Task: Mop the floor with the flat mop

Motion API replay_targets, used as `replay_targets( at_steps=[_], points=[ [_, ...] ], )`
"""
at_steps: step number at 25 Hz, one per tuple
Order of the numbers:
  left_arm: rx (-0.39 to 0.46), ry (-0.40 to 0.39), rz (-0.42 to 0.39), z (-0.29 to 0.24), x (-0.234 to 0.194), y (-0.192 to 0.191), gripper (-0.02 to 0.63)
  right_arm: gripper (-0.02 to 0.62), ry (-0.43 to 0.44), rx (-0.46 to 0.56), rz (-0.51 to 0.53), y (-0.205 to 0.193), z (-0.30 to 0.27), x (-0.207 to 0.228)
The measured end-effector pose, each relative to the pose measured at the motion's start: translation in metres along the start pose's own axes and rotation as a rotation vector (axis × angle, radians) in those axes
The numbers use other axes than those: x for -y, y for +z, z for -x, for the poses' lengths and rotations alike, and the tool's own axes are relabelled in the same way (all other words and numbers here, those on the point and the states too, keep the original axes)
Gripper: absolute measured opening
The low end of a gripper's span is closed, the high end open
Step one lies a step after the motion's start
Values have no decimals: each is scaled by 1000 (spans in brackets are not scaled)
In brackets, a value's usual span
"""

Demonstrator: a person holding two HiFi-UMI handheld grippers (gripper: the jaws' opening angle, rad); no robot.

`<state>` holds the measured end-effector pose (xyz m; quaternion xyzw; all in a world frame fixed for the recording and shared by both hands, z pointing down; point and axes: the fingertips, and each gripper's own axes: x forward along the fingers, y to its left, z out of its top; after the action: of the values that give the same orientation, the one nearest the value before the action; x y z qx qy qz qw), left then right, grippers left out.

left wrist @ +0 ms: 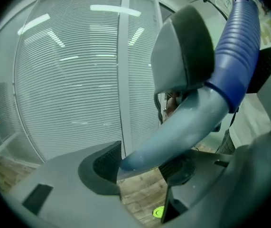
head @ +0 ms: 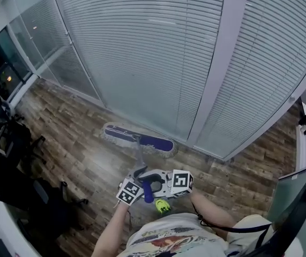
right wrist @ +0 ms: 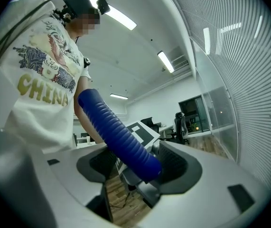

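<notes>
Shirt (right wrist: 40, 80): white, printed, behind the top of the pole (left wrist: 182, 122).
Right gripper (right wrist: 135, 163): jaws clamped on the blue ribbed grip (right wrist: 118, 137) at the pole's top.
Left gripper (left wrist: 142, 167): just below it on the pole, jaws wide, pressed on the grey shaft.
Green item (head: 162, 205): on the floor (head: 77, 159) beside the pole's top, kind unclear.
Mop head (head: 138, 137): flat, blue, at the pole's foot, on the floor near the blinds (head: 153, 52).
Chairs (head: 51, 208): dark, well left of the pole.

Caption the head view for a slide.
Left gripper and right gripper clamp the mop handle; the mop head lies on the wood floor beside the blinds.
</notes>
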<state>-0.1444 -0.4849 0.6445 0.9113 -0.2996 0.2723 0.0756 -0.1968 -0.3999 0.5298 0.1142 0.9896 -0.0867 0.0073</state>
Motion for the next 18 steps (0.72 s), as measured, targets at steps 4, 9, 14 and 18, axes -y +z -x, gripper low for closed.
replay_targets(
  at_steps=[4, 9, 14, 18],
  points=[
    [10, 22, 34, 13, 3, -2, 199, 258, 24, -8, 3, 4, -11, -11],
    [-16, 20, 22, 40, 28, -21, 200, 259, 43, -34, 3, -5, -33, -47],
    [0, 29, 41, 76, 75, -43, 201, 261, 55, -52, 2, -18, -55, -106],
    [28, 39, 72, 113, 120, -62, 201, 261, 62, -61, 5, -28, -76, -164]
  ],
)
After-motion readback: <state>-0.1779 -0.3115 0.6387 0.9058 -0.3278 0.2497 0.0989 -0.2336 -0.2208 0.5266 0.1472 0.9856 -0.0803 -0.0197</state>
